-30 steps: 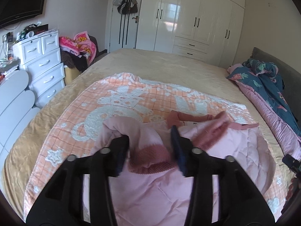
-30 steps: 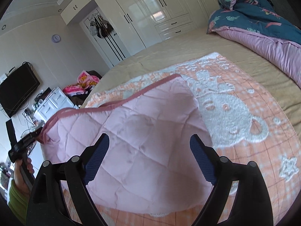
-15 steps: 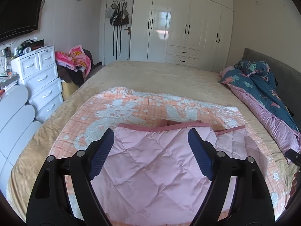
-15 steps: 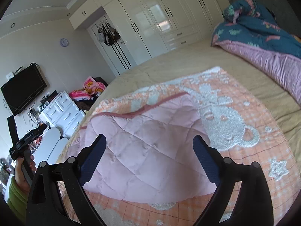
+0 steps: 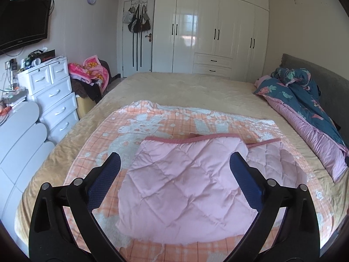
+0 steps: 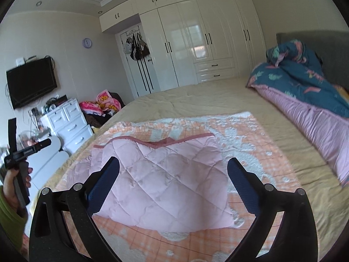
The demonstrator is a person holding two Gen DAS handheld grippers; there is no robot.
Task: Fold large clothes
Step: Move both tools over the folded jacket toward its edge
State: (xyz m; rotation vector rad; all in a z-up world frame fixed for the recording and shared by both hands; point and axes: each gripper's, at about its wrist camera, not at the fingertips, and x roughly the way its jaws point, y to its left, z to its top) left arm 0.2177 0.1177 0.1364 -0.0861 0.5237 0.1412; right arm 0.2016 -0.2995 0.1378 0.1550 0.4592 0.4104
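Both grippers are empty now, and that's the big change here. The left gripper (image 5: 174, 168) has its jaws opening out wide with nothing pinched between them, and the right gripper (image 6: 173, 170) is opening too, also with nothing in it. The pink quilted jacket (image 5: 185, 179) just lies below and in front of them on the peach checked blanket (image 5: 152, 122), which is spread over the tan bed (image 5: 185, 87). It sits as a fairly tidy folded block, darker pink trim along its far edge, a second layer poking out on the right side. A second ago the left gripper was much narrower, right down in a bunched-up knit cuff, and the jacket looked lumpy; since then the fabric has gone flat and both views have pulled back and up. So my read is that a fold has just been laid down and let go. The right view also catches the left hand (image 6: 13, 181) holding its handle at the edge. Probably one more fold or a smoothing pass left, judging by that loose layer.
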